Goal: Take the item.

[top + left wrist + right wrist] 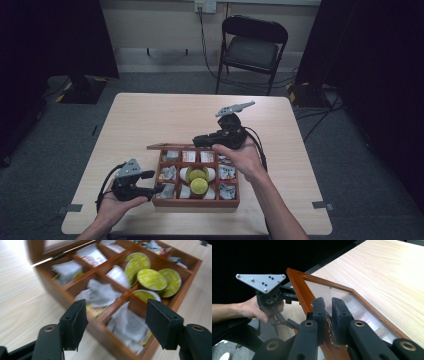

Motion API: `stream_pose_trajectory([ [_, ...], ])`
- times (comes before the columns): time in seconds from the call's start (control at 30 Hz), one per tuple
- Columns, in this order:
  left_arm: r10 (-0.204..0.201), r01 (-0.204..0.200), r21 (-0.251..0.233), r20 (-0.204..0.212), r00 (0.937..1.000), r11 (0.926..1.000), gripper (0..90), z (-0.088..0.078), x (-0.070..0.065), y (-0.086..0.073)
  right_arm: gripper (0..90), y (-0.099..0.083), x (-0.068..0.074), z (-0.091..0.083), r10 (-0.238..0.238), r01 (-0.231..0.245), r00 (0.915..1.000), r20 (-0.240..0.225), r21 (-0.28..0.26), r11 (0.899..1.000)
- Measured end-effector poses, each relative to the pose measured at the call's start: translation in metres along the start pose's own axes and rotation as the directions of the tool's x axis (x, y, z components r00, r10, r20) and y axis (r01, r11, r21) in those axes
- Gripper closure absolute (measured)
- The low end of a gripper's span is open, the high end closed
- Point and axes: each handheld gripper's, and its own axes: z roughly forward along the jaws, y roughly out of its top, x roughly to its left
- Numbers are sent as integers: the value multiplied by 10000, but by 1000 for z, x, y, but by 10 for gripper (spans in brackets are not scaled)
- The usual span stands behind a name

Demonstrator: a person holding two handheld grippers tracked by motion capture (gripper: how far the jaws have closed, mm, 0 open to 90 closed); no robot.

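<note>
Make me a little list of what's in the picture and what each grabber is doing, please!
box: wooden box with compartments, on the table
lid: glass-paned lid, open
inside: green-topped pods in the middle, paper sachets around them
right gripper: shut on the lid's frame
left gripper: at the box's left side, jaws apart, nothing held

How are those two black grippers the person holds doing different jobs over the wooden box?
The right gripper is shut on the glass-paned lid, holding it open; the left gripper has nothing between its jaws. The right sits behind the wooden box, the left at its left edge. Both are black, hand-held and two-jawed.
</note>
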Motion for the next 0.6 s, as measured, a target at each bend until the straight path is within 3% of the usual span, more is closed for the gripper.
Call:
stream_pose_trajectory([
  [0.2,101,-111,175,559,9984,9998,338,10,-10,10,820,1,-1,-1,-31,31,10000,-5,-16,10000],
  [0.27,420,-440,303,644,9970,9986,348,15,-16,15,819,1,-1,0,-18,18,10000,1,5,10000],
  [0.37,531,-569,371,968,9939,9977,369,24,-25,22,820,1,-1,0,-9,9,10000,-13,17,10000],
  [0.5,236,-295,385,1456,9891,9988,376,39,-34,31,820,1,-1,0,0,0,10000,-8,16,10000],
  [0.6,345,-430,499,1612,9863,9978,380,49,-39,37,819,0,0,0,31,-31,10000,-10,12,10000],
])
